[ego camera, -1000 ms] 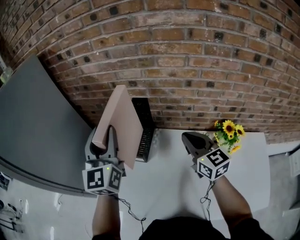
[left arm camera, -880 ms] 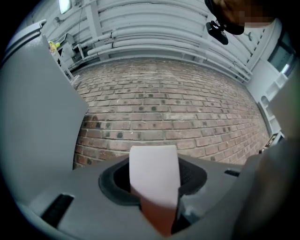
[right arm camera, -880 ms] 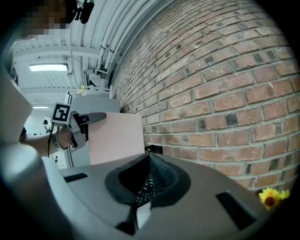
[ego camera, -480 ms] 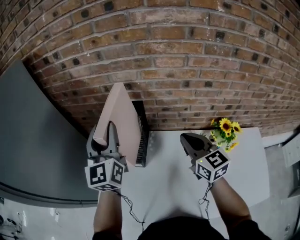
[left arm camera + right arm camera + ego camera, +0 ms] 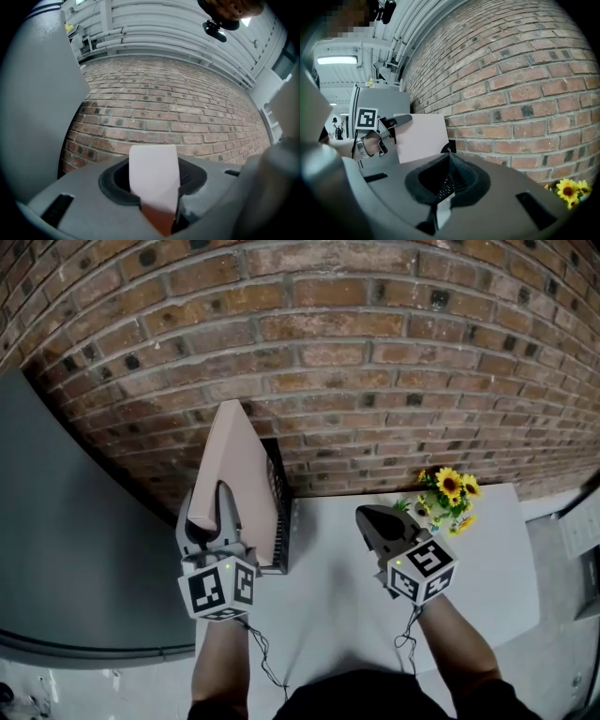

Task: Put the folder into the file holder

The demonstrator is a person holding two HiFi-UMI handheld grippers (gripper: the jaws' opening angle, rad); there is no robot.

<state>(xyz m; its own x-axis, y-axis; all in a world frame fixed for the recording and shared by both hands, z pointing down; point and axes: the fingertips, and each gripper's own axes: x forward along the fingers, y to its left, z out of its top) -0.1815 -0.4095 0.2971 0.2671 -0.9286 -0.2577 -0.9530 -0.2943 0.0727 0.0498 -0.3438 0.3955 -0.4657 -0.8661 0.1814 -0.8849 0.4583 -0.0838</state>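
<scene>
Half file holder (image 5: pixel 278 521) seemingly behind folder (image 5: pixel 239 465)

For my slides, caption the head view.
Left gripper holds a pink folder at the black file holder; right gripper shut and empty.

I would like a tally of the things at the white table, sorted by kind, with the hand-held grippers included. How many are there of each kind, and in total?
Pink folder: 1
Black mesh file holder: 1
Sunflower bunch: 1
Grippers: 2, the left gripper and the right gripper
Total: 5
</scene>
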